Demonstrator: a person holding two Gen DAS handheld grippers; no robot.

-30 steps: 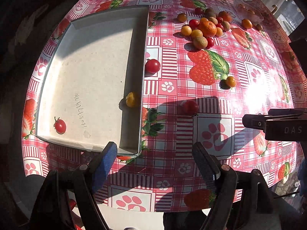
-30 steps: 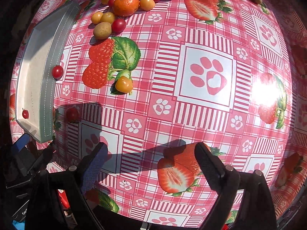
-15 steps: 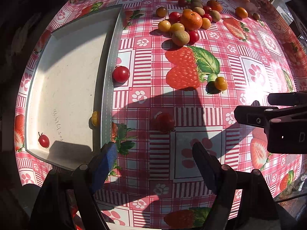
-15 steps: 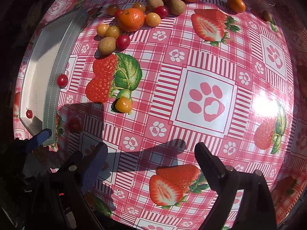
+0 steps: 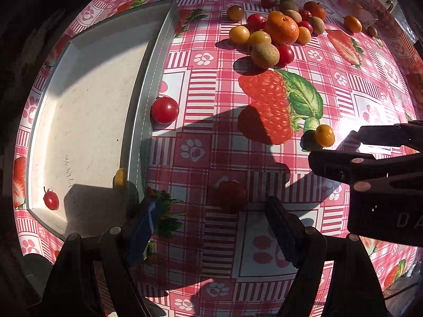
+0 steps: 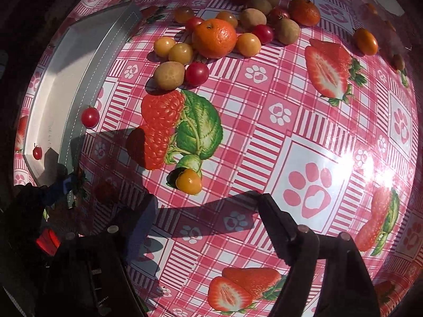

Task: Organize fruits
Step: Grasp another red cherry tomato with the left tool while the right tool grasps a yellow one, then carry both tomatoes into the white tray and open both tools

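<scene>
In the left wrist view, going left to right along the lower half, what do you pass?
Small red tomato in the tray → yellow fruit at the tray wall → shaded red tomato → right gripper.

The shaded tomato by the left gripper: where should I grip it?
Grip the tomato across its middle, from straight above. It is round and sits clear of the tray; the open left gripper can straddle it.
</scene>
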